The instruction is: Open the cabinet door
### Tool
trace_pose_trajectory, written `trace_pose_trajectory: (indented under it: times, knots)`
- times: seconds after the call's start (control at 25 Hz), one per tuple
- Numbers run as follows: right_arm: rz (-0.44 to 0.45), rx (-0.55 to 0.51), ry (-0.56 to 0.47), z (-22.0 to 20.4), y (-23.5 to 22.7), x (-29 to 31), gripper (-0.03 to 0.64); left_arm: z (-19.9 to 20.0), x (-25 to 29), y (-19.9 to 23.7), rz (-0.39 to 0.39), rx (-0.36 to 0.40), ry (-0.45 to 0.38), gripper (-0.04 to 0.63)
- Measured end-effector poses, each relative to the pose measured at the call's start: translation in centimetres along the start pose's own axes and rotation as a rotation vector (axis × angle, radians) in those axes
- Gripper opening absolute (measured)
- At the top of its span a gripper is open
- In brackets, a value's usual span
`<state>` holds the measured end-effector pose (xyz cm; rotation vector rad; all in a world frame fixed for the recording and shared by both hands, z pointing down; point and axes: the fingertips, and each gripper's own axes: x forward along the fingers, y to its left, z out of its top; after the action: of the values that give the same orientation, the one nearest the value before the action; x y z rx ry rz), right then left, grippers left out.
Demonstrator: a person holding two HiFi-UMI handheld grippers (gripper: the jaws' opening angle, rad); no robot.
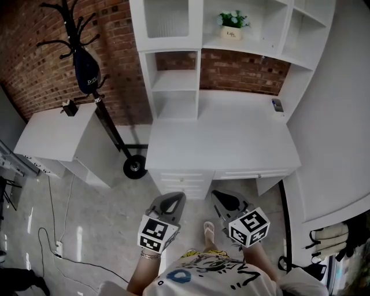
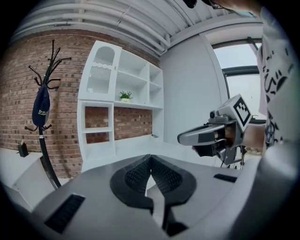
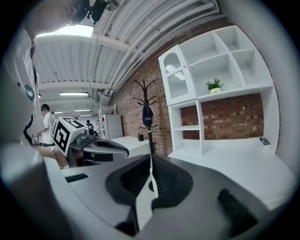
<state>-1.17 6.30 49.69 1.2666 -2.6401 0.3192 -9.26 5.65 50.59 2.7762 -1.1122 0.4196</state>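
Nothing of the job was done yet. The cabinet door (image 1: pixel 166 17), a ribbed panel in the upper left bay of the white shelving, appeared closed and flush in its frame, at the far side of the scene. The left gripper (image 1: pixel 175 198) and right gripper (image 1: pixel 219 198) both hung at the near edge, in front of the drawers (image 1: pixel 182 180) and well apart from the door, with the whole white surface (image 1: pixel 231 136) lying between. Approaching, reaching up to the door and pulling it open were all left to do, by my reading.

The left fingers (image 2: pixel 136 176) were pressed together with nothing between them. The right fingers (image 3: pixel 164 176) were likewise closed and empty.

The head view alone showed the layout from above: the coat stand (image 1: pixel 81 52) to the left, a low side table (image 1: pixel 55 133) beneath it, and a potted plant (image 1: pixel 232 23) on the shelf to the right of the door. The left gripper view added a window (image 2: pixel 239 70) on the right wall. The right gripper view revealed the door's arched top panel, and a person (image 3: pixel 47 123) standing far off down the room, seen in no other view.
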Motion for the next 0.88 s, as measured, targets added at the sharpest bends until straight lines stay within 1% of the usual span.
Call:
trace_pose_trajectory:
  times: [0.2, 0.64, 0.88]
  knots:
    - [0.026, -0.009, 0.001, 0.7, -2.0, 1.4, 0.029, 0.4, 2.3, 0.5, 0.003, -0.007, 0.007, 0.014]
    - [0.093, -0.026, 0.0, 2.7, -6.7, 3.3, 0.029, 3.2, 7.7, 2.2, 0.056, -0.029, -0.008, 0.014]
    - [0.093, -0.055, 0.015, 2.8, -9.6, 3.8, 0.029, 4.0, 10.5, 1.6, 0.055, -0.028, 0.004, 0.014]
